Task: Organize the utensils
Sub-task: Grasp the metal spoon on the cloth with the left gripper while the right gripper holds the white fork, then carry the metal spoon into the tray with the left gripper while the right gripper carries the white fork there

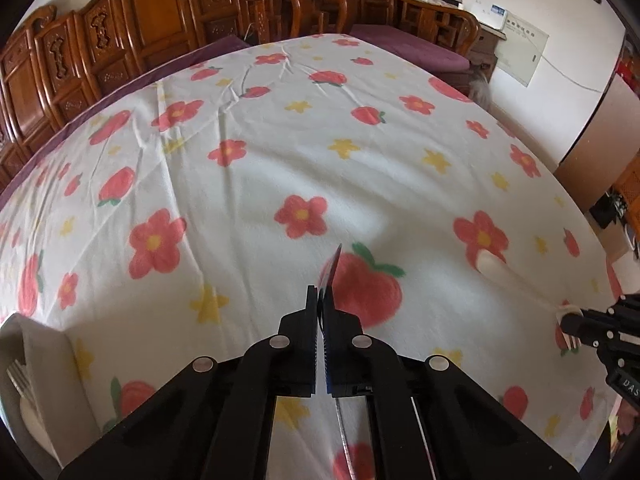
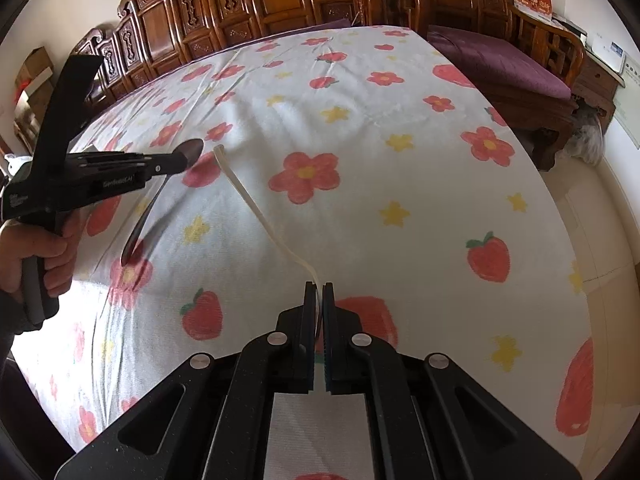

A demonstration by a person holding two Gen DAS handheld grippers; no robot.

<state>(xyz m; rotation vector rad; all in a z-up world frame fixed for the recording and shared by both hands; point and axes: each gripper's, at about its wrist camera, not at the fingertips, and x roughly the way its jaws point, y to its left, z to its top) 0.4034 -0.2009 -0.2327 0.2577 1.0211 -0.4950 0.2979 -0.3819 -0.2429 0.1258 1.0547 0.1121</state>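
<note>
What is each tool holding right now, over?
Left tool shut on metal spoon. Right tool shut on white fork. Both over the flowered cloth. Nothing blocking.

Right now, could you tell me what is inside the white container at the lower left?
The white container holds a fork and something white; the frame edge hides everything else.

There are two hand-held grippers, the left hand-held gripper (image 1: 319, 294) and the right hand-held gripper (image 2: 319, 286), one metal spoon (image 2: 191, 149), one white plastic fork (image 2: 256, 208), one white holder (image 1: 38, 396) with one more fork (image 1: 18, 380) inside, and one flowery cloth (image 1: 256, 184).
</note>
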